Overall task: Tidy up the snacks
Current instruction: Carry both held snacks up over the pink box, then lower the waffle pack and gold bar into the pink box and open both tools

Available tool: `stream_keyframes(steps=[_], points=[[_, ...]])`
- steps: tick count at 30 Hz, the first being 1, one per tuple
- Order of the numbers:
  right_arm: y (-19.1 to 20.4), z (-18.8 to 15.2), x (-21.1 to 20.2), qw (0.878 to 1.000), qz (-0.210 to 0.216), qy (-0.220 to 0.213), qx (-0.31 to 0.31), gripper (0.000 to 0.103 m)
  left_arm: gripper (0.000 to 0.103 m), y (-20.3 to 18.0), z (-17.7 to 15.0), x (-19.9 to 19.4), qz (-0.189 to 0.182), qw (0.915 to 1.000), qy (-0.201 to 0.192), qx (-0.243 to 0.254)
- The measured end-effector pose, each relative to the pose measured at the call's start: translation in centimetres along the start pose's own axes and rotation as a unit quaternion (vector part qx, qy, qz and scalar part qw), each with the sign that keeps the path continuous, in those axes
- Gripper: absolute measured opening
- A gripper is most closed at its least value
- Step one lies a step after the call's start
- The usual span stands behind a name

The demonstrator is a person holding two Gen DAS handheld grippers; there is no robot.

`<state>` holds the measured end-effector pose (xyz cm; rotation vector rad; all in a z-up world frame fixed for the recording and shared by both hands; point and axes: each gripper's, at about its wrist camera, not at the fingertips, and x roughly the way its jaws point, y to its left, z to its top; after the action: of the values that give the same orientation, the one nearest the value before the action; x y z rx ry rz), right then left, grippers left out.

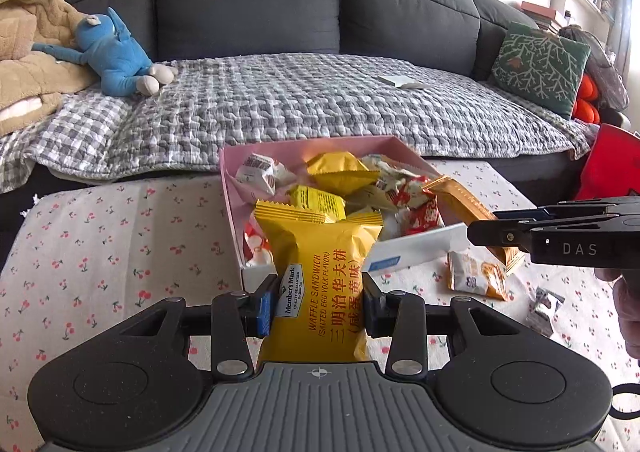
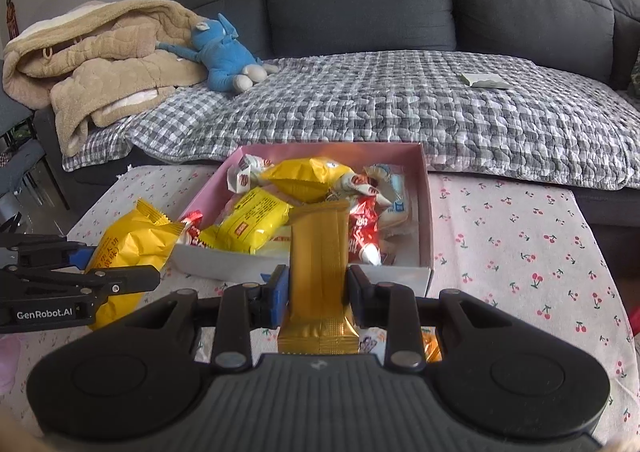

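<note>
Pink box [image 2: 424, 187] already well filled. Left gripper [image 1: 319, 302] jaws clamp a yellow waffle packet [image 1: 320, 284], right gripper [image 2: 318, 292] jaws a gold bar [image 2: 318, 252]; both unboxed. Orange packet [image 1: 476, 276] and small wrapper [image 1: 544, 308] remain on tabletop [image 1: 100, 272].

Glossy foil is seen on the yellow waffle packet [image 1: 320, 292] and gold bar [image 2: 318, 272]; matt card on the pink box [image 2: 425, 211]; printed cloth on the table [image 2: 520, 252]

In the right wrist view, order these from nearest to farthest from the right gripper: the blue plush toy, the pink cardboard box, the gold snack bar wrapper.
1. Gold snack bar wrapper: clamped in the right gripper.
2. Pink cardboard box: just ahead on the table, holding snacks.
3. Blue plush toy: far back left, on the sofa.
</note>
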<state>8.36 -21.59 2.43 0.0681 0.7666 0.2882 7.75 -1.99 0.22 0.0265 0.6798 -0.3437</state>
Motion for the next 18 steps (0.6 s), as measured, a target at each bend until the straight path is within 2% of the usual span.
stream_keyframes(steps=[7, 11, 18], points=[[0.0, 1.5, 3.7, 1.0, 0.012, 0.015, 0.002, 0.028, 0.037, 1.5, 3.4, 4.4, 0.021, 0.9991, 0.007, -0.035], [0.3, 2.1, 5.9, 1.0, 0.015, 0.026, -0.001, 0.028, 0.037, 1.8, 4.6, 6.9, 0.031, 0.9991, 0.01, -0.028], [0.0, 2.8, 8.2, 1.0, -0.007, 0.029, 0.005, 0.028, 0.037, 2.0, 6.3, 9.4, 0.038, 0.9989, 0.004, -0.027]])
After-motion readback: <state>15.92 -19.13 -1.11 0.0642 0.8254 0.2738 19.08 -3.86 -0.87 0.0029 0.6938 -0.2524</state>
